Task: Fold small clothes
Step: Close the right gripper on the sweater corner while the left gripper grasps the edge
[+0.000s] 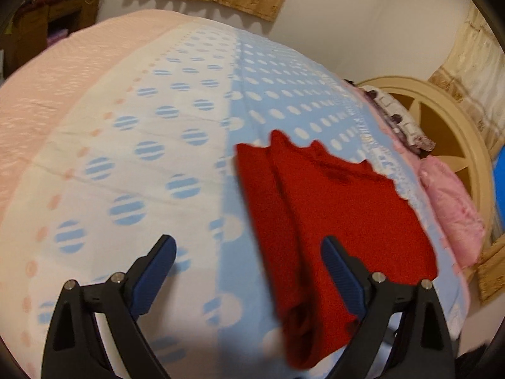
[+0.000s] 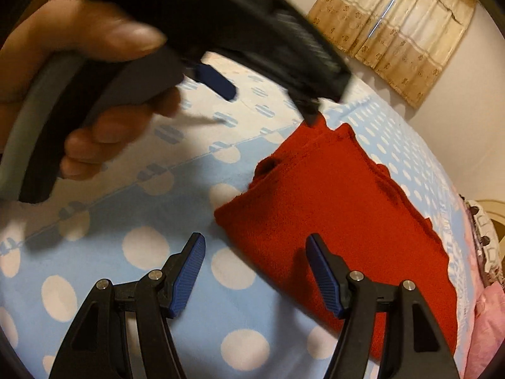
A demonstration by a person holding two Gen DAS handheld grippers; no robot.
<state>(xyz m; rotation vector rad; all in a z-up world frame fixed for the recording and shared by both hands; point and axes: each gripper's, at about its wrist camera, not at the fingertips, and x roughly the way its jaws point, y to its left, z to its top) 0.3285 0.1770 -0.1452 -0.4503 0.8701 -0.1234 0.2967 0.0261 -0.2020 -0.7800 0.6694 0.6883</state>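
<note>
Nearest item: right hand-held gripper [image 2: 255, 271], blue pads apart, nothing between them; I logged it as hovering over the near left corner of the garment, the right pad over red cloth, the left pad over the bedspread.

Item: left hand-held gripper [image 1: 249, 271], pads likewise apart and empty in its own view. In the right wrist view it appeared again at the far left, gripped by the person's hand [image 2: 104, 126], one blue pad [image 2: 217, 82] showing; its tip seemed to sit close to the garment's far corner, though blur kept me from saying whether it touched.

Item: red garment [image 2: 341, 221], knitted or fleecy, lying on the bed's blue-and-white spotted bedspread [image 2: 142, 246], toward its right side. It was already doubled over, with layered edges showing along its far side and a rolled end nearest the left wrist camera.

Item: pink cloth [image 1: 451, 208], at the bed's right edge, apart from the work.

Step in hand, by my reading: between folds, both tools free. Next move, as I judged it, called for closing on a garment edge or corner, both layers together, and carrying it across for another fold.
</note>
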